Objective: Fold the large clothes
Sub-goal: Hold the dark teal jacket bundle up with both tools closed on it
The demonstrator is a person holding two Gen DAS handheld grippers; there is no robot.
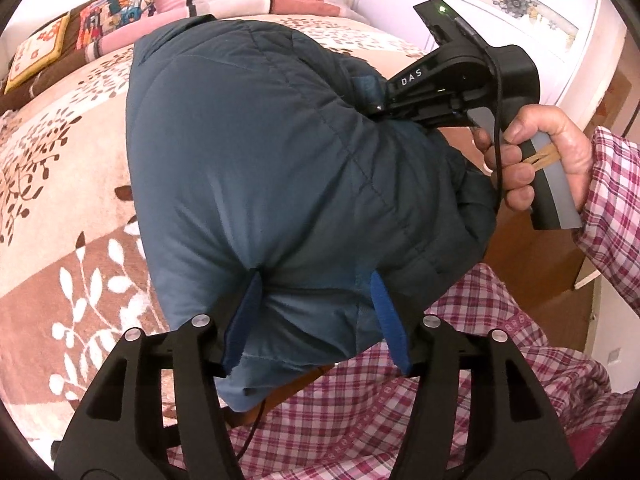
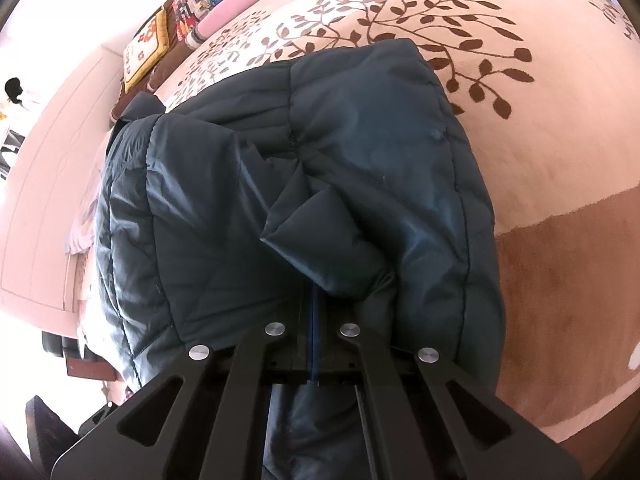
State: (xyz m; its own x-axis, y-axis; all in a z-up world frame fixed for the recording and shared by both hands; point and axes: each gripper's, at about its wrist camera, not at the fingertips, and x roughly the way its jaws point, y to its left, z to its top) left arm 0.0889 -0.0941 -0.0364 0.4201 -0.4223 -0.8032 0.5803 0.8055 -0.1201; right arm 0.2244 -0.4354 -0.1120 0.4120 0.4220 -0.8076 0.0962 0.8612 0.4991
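Jacket bunched between two tongs over a bed

Dark teal quilted puffer jacket (image 1: 280,168) is lying in a bulky heap on a bed covered by a pink, cream and brown leaf-patterned bedspread (image 1: 60,184). Left tongs (image 1: 316,320) are standing parted, blue pads on either side of a padded fold of the jacket, which is bulging between them; whether the pads are pressing it cannot be told. Right tongs (image 2: 313,320) are sitting clenched, with jacket fabric bunched at their tips and draping over them. A hand (image 1: 536,160) in a pink plaid sleeve (image 1: 612,208) is gripping the right tool's handle. Patterned cushions (image 1: 100,24) are lying near the head of the bed.
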